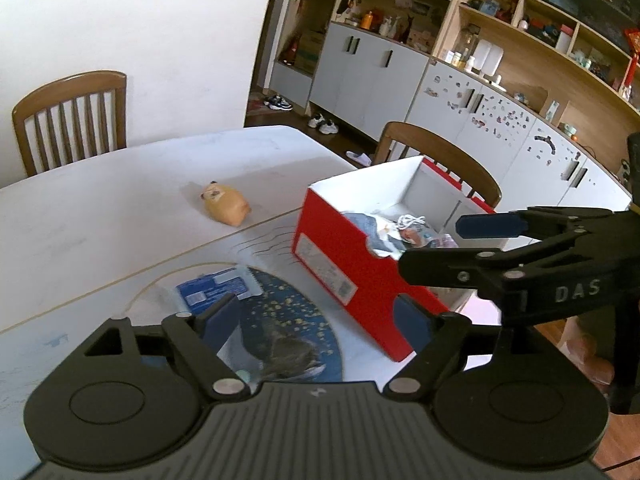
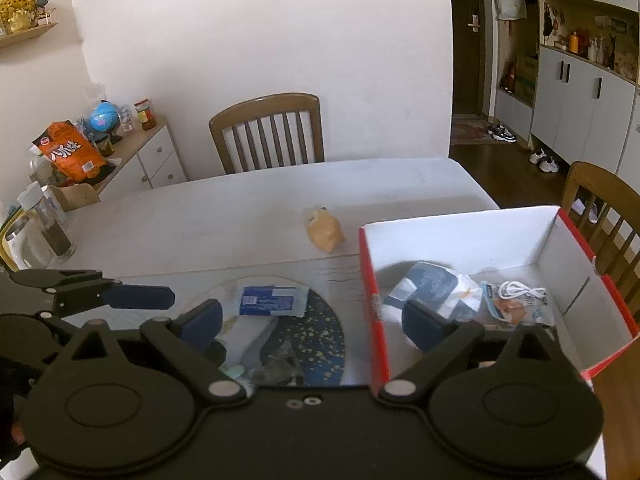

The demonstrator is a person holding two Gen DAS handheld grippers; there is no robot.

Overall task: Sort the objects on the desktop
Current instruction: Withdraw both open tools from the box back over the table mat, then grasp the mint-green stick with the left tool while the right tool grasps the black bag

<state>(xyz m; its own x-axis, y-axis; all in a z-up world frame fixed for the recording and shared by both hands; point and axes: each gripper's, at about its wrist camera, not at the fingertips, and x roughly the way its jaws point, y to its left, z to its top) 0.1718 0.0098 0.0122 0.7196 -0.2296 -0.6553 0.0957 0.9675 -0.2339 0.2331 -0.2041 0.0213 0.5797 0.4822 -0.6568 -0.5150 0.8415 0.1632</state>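
A red shoebox [image 1: 332,248] [image 2: 460,236] with a white inside stands on the right of the table and holds several packets [image 2: 432,284] [image 1: 404,232]. A blue packet [image 1: 216,288] [image 2: 272,300] lies on a round dark mat [image 1: 288,320] [image 2: 316,332] left of the box. Farther back a tan soft toy [image 1: 226,204] [image 2: 325,230] lies on the bare tabletop. My left gripper [image 1: 318,318] is open above the mat, holding nothing. My right gripper [image 2: 312,320] [image 1: 472,244] is open and empty, straddling the box's near left wall with its right finger over the box.
Wooden chairs [image 2: 268,132] [image 1: 440,156] stand behind the table and beside the box. Jars and a white kettle [image 2: 24,240] crowd the table's far left edge. A low cabinet [image 2: 152,156] carries an orange snack bag. The box's right side reaches the table's right edge.
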